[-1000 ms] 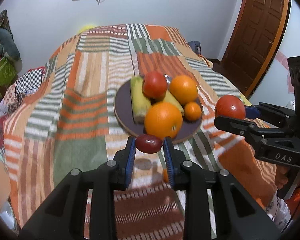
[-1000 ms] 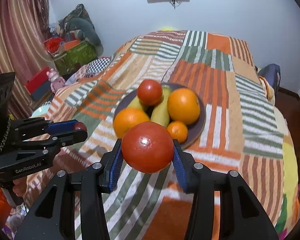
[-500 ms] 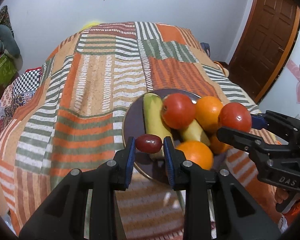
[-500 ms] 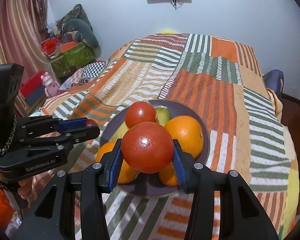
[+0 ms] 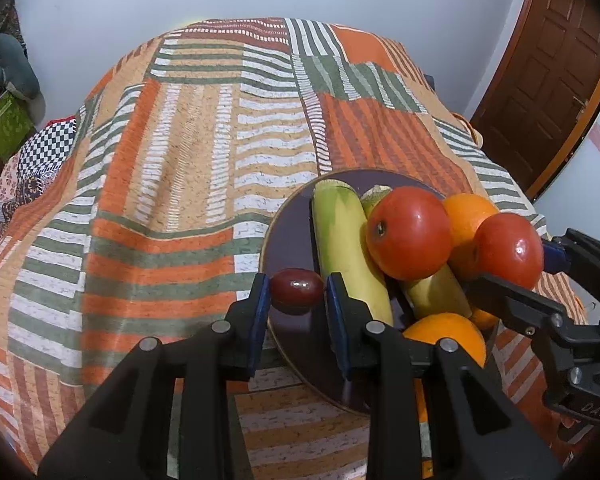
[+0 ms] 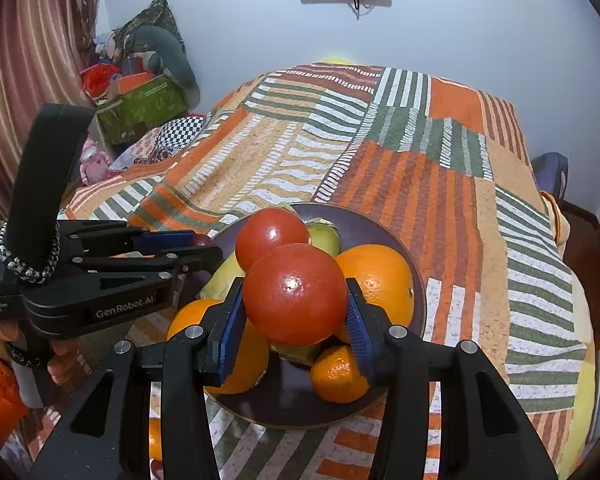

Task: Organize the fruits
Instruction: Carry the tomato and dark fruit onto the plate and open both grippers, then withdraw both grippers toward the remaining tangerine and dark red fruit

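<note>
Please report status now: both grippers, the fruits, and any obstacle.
Left gripper shut on grape, over plate. Right gripper shut on tomato, above the pile. Plate crowded: bananas, oranges, second tomato.

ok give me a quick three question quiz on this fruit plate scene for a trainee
1. True or false: the left gripper is empty.
2. Multiple choice: what does the right gripper hold? A) an orange B) a red tomato C) a banana
3. Short answer: what do the fruits already set down rest on?

Key:
1. False. It is shut on a small dark red grape above the near left part of the plate.
2. B. The held tomato hangs over the pile, in front of a second tomato and beside a large orange.
3. A dark round plate on the striped bedspread.
</note>
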Available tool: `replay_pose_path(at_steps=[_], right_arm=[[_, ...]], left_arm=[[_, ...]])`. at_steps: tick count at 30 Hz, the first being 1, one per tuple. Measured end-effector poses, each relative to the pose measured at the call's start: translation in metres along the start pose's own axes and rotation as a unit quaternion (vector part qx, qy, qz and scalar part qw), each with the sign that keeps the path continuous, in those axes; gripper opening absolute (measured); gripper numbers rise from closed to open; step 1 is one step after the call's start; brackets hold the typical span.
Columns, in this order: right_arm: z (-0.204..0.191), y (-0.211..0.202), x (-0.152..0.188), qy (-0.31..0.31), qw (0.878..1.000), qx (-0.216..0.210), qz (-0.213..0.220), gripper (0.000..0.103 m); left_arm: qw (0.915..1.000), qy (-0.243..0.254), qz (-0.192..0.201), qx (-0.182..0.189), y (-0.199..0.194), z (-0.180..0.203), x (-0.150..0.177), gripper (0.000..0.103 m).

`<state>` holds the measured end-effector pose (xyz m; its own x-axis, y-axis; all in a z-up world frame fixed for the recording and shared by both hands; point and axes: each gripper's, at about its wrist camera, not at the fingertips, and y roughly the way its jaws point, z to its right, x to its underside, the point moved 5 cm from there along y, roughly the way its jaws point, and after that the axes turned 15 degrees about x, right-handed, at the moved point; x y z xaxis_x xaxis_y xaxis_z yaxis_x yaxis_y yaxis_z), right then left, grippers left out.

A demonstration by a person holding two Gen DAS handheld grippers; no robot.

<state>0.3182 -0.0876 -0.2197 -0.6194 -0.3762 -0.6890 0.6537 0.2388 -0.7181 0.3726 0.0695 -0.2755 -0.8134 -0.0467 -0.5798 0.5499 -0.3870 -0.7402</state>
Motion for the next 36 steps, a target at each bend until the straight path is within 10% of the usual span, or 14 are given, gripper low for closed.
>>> replay_pose_path(at_steps=[23, 36], right_arm=[[0.009, -0.04, 0.003, 0.022, 1.0, -0.012, 0.005, 0.049], [-0.026, -0.071, 0.055, 0.019, 0.999, -0.041, -0.018, 0.06]], left_arm=[[0.9991, 0.017, 0.038, -0.003, -0.073, 0.032, 0.012, 0.039], [0.9984, 0.027, 0.049, -0.007, -0.135, 0.051, 0.072, 0.054]])
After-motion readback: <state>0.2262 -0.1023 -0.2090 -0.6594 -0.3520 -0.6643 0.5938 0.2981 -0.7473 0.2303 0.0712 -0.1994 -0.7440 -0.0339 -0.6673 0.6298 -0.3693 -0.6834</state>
